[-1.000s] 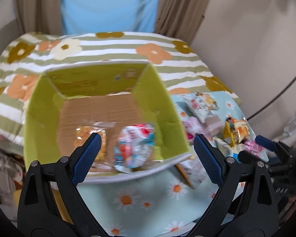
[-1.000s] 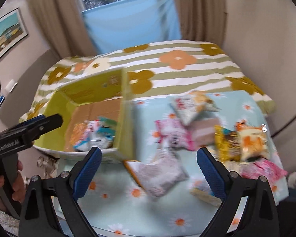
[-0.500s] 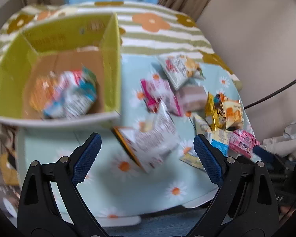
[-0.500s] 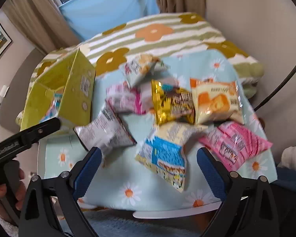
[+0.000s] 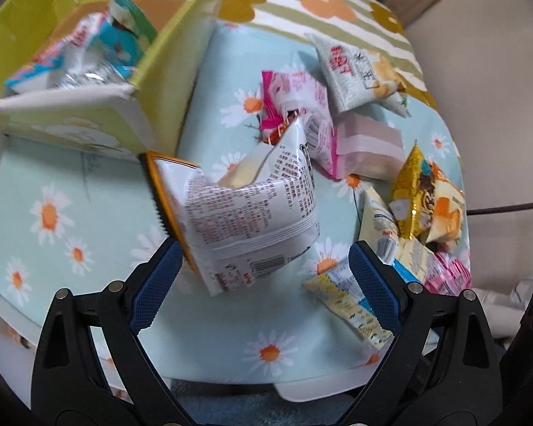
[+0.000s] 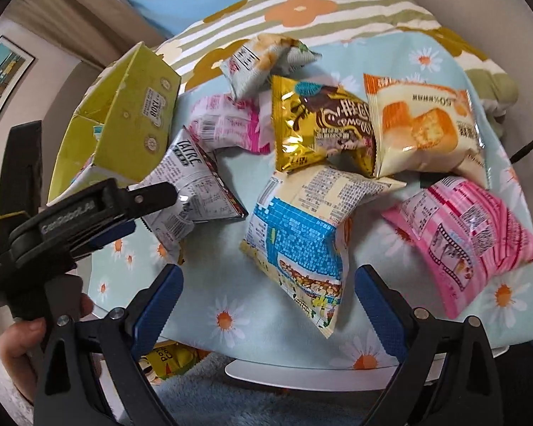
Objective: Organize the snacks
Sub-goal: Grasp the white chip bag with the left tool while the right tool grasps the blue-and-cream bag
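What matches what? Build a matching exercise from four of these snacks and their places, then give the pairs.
Things:
1. gold chocolate packet
2. blue-and-cream packet
3. white printed packet
4. pink filmstrip packet

Places:
A. between the open fingers of the left gripper, beside the yellow-green box
B. far right of the daisy cloth, near its edge
C. just ahead of the open right gripper
D. beside the orange cake packet, on its left

Pairs: 1-D, 2-C, 3-A, 4-B
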